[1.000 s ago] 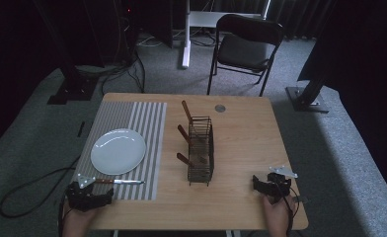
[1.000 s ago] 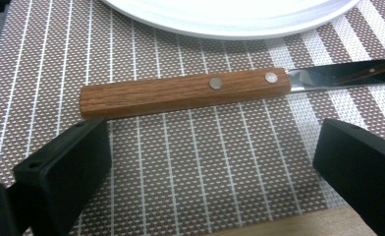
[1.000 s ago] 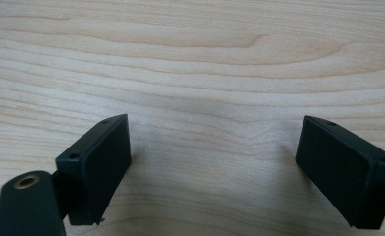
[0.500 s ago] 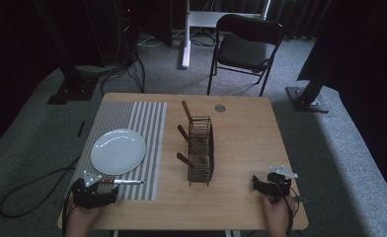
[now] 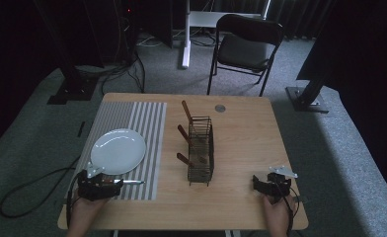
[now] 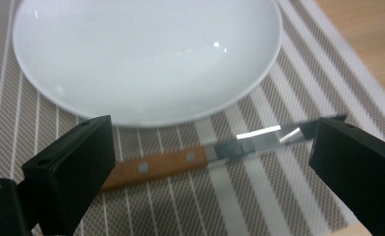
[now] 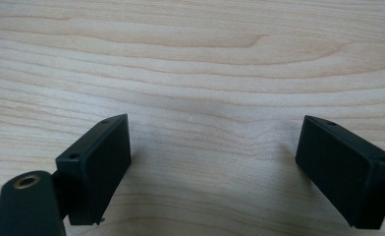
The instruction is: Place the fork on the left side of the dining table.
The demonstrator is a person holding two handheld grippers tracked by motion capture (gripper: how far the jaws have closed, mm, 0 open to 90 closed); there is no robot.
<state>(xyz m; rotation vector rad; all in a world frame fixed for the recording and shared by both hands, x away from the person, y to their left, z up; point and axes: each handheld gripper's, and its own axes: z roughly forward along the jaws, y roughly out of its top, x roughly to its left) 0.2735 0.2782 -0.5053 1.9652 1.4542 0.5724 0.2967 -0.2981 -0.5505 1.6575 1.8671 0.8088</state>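
A knife [image 6: 190,157] with a wooden handle and a steel blade lies flat on the striped placemat [image 6: 259,196], just below a white plate [image 6: 141,54]. My left gripper [image 6: 215,162] is open, its jaws standing wide to either side of the knife without touching it. In the high view the left gripper [image 5: 98,187] sits at the mat's near edge, with the knife [image 5: 127,182] pointing right and the plate [image 5: 118,150] beyond it. My right gripper [image 7: 215,167] is open over bare wood, and sits at the table's near right [image 5: 268,185].
A wire basket [image 5: 201,150] with several brown-handled utensils stands mid-table on the wooden table [image 5: 241,133]. A small round disc [image 5: 219,107] lies near the far edge. A folding chair [image 5: 246,44] and cables sit on the floor beyond.
My left gripper has edged to the right along the mat's near edge. The right gripper has stayed where it was.
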